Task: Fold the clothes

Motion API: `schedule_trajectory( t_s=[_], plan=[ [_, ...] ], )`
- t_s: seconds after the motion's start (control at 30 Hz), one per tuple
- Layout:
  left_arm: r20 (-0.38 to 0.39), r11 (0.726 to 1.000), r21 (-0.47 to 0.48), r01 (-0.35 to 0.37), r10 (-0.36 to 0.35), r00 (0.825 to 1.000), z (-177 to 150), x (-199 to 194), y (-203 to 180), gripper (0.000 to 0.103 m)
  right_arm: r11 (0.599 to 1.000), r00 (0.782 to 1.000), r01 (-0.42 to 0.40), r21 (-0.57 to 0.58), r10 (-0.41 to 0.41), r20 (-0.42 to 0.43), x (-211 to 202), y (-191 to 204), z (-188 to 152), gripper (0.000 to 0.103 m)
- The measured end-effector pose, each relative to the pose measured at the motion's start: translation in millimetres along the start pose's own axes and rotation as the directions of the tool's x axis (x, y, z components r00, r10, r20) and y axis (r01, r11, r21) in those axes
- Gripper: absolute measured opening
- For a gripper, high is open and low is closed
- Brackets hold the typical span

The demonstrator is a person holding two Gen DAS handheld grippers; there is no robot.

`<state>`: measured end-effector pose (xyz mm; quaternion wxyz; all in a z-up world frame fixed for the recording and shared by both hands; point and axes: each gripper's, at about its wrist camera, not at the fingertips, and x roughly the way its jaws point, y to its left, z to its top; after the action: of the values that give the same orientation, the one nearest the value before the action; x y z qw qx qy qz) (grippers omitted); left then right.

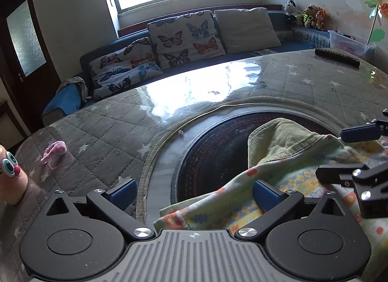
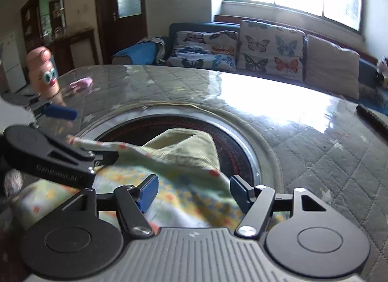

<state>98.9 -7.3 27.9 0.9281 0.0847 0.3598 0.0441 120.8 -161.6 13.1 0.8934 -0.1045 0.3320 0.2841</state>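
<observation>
Your left claw [image 1: 194, 194] and right claw [image 2: 194, 192] both stand released over the patterned pastel cloth with green corduroy lining [image 1: 286, 151], rumpled on the desk [image 1: 101, 131]. Next, grasp an edge.

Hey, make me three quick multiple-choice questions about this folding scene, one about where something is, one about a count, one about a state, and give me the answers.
1. Where does the pink item lie?
A. On the quilted table cover
B. On the sofa
C. In the plastic bin

2. How many stuffed toys sit in the corner past the sofa?
A. One
B. Three
C. Five

3. How do the left gripper fingers stand?
A. Shut on the garment
B. Open
C. Out of view

Answers: 1 A, it rests on the star-quilted cover. 2 B, three sit side by side. 3 B, the blue pads are wide apart over the patterned garment.
</observation>
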Motion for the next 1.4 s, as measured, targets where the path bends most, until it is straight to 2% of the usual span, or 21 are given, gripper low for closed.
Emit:
schedule_trajectory(
  t_s=[0.03, 0.27, 0.33, 0.47, 0.53, 0.8, 1.4],
  plan=[
    [0.001, 1.0, 0.0, -0.002, 0.002, 1.0, -1.7, -1.4, -0.4, 0.103, 1.0, 1.0, 0.004, -0.007, -0.004, 0.003, -1.7, 1.9, -1.6, 0.078],
    [-0.004, 1.0, -0.014, -0.019, 0.019, 1.0, -13.1, -7.5, -3.4, 0.103, 1.0, 1.0, 0.01, -0.007, -0.01, 0.008, -10.4, 15.0, -12.1, 0.078],
    [-0.005, 1.0, -0.021, -0.023, 0.023, 1.0, -15.9, -9.5, -4.1, 0.103, 1.0, 1.0, 0.011, 0.009, -0.011, 0.008, -13.4, 16.2, -15.6, 0.09],
    [-0.007, 0.999, -0.043, -0.025, 0.025, 1.0, -20.6, -14.6, -3.2, 0.103, 1.0, 1.0, -0.007, 0.004, 0.007, 0.001, -20.1, 20.7, -25.1, 0.091],
    [-0.009, 0.998, -0.054, -0.027, 0.026, 1.0, -23.5, -16.5, -2.9, 0.103, 1.0, 1.0, 0.0, -0.005, 0.0, 0.005, -22.8, 23.1, -28.9, 0.099],
    [0.015, 0.997, -0.054, -0.051, 0.052, 0.999, -38.0, -31.8, -4.6, 0.103, 1.0, 1.0, 0.012, 0.018, -0.012, 0.015, -34.5, 25.9, -40.6, 0.103],
    [0.071, 0.993, -0.058, -0.102, 0.106, 0.992, -78.6, -63.1, -8.2, 0.103, 0.997, 0.997, 0.053, 0.059, -0.056, 0.052, -60.9, 18.7, -70.4, 0.103]
  ],
)
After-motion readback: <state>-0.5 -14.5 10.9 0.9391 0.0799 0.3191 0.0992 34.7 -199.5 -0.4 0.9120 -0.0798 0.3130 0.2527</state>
